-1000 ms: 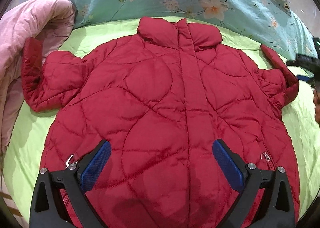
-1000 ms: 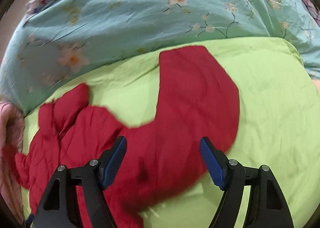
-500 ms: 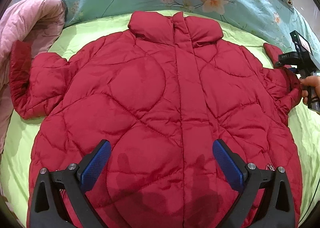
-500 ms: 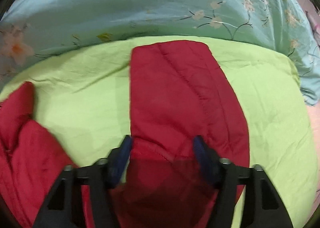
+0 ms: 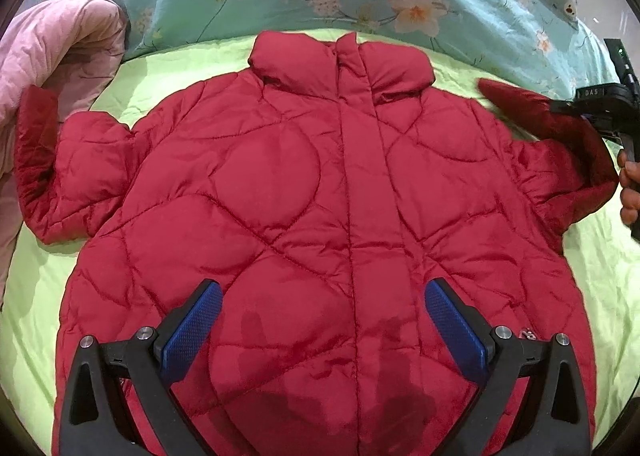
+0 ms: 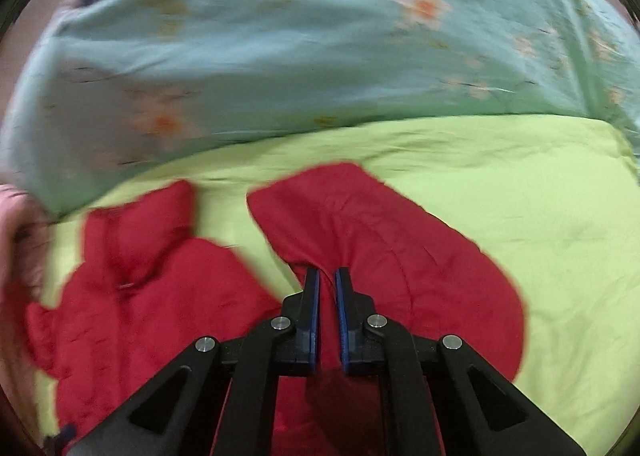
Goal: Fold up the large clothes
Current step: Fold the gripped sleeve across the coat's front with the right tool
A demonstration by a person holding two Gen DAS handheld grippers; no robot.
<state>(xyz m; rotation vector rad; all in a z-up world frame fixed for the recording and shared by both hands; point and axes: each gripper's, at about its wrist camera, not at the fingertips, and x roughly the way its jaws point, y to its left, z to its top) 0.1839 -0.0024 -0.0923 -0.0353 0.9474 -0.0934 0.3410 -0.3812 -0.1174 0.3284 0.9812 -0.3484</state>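
Looking from the left wrist, the red jacket (image 5: 320,216) lies flat, front up, on the green sheet (image 5: 36,296); the left gripper (image 5: 324,320) hovers above its hem, jaws wide apart and empty.

From the right wrist, the right gripper (image 6: 328,296) is clamped on the sleeve (image 6: 400,256). The sleeve fold seems to be starting; next this sleeve should be carried across the chest.

Bright, even light in my left wrist view, sharp; claw shadows fall on the red jacket (image 5: 320,196). Right wrist view is motion-blurred, worst on the floral quilt (image 6: 280,36). Fisheye bends both, corners black.
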